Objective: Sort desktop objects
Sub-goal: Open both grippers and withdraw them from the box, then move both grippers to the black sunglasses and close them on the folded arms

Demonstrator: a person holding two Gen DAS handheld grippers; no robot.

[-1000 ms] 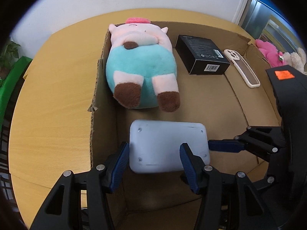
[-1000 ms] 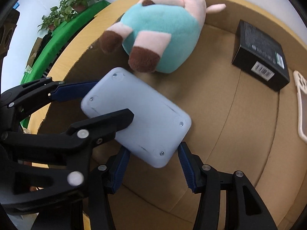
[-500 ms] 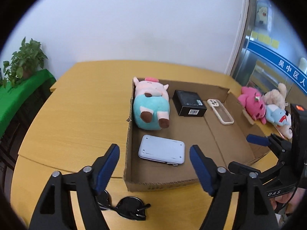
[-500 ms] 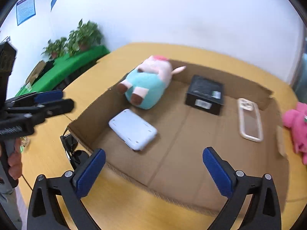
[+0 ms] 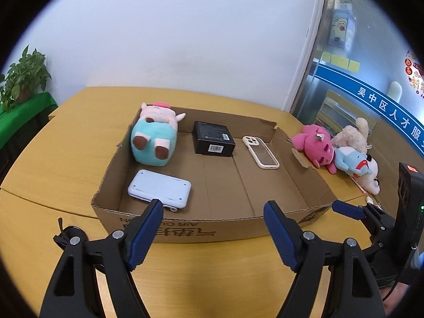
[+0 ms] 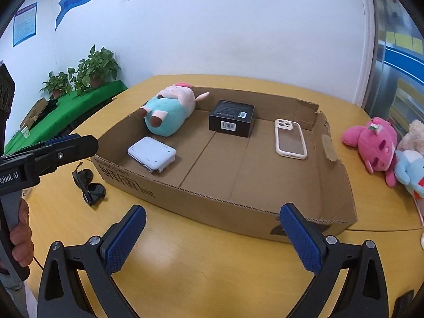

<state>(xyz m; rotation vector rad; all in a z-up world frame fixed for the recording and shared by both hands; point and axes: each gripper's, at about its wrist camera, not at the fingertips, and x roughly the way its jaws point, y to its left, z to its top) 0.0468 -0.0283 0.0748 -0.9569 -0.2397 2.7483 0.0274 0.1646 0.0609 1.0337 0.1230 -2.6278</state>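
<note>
Both grippers back, jaws wider.

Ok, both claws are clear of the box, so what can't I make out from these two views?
- Sunglasses: left wrist view, mostly hidden behind the left claw.
- Plush toys outside the cardboard box: right wrist view, cut off by the picture's edge.
- Black box label: too small to read in either view.

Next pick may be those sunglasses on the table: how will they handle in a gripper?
The sunglasses look thin-framed and light, so they would likely slide if nudged. Glossy lenses may slip between pads. One temple sticks up, so a hinge might fold when squeezed.
</note>
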